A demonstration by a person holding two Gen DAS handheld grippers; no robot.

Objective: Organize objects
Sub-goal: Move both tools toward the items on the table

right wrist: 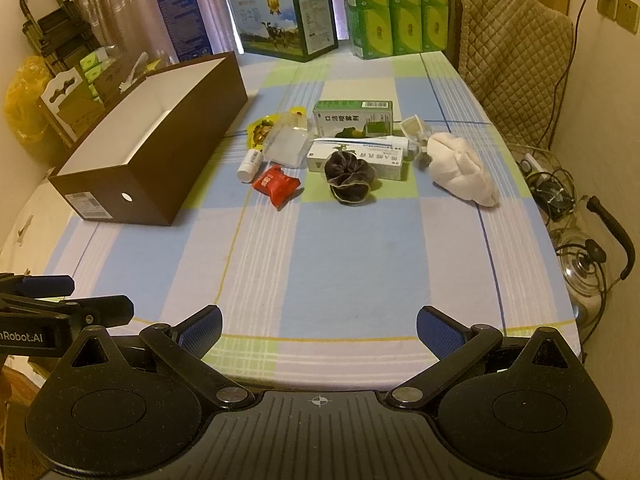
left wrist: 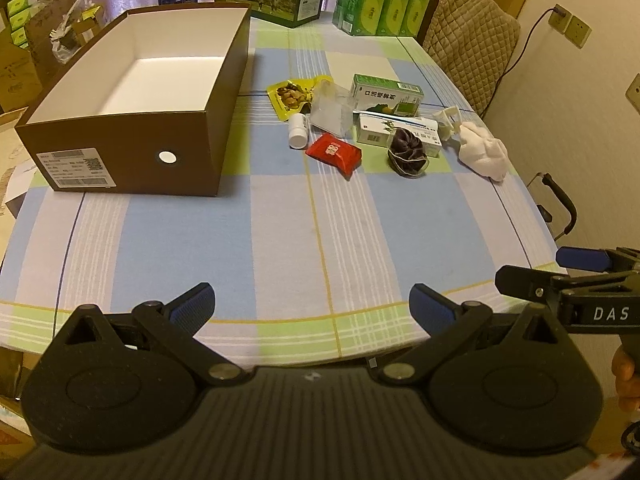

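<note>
Left gripper (left wrist: 312,312) hovers with ribbed blue pads spread wide; the brown cardboard box (left wrist: 120,152), white inside, sits beyond, a crinkly red packet (left wrist: 334,153) to its right. Right gripper (right wrist: 319,330) likewise gapes, empty; right of the box (right wrist: 160,140) lie a dark ruffled scrunchie (right wrist: 349,178) and soft white cloth bundle (right wrist: 460,168).

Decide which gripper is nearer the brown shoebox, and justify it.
Left. The left gripper hangs open at the near table edge, on the side where the brown shoebox stands; the right gripper, also open, is further right, facing the clutter.
</note>
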